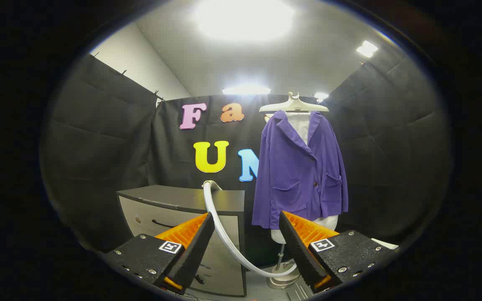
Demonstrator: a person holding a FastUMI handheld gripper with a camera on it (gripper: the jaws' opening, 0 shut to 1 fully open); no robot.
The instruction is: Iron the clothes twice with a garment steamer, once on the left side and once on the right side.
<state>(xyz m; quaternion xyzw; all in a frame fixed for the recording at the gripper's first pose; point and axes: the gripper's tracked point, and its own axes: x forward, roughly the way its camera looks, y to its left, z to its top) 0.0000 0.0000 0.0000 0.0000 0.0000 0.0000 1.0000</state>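
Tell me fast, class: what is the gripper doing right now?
Gripper: open, holding nothing; the hose runs beyond the jaws, the jacket hangs farther ahead.

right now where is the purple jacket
In the gripper view the purple jacket hangs on a white hanger, beyond the open gripper, right of the grey cabinet and white hose.

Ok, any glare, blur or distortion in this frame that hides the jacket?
Gripper view: ceiling lights blow out overhead, but the purple jacket is evenly lit and sharp; fisheye bends the booth walls and cabinet; the open hand-held gripper holds nothing, white hose between its fingers.
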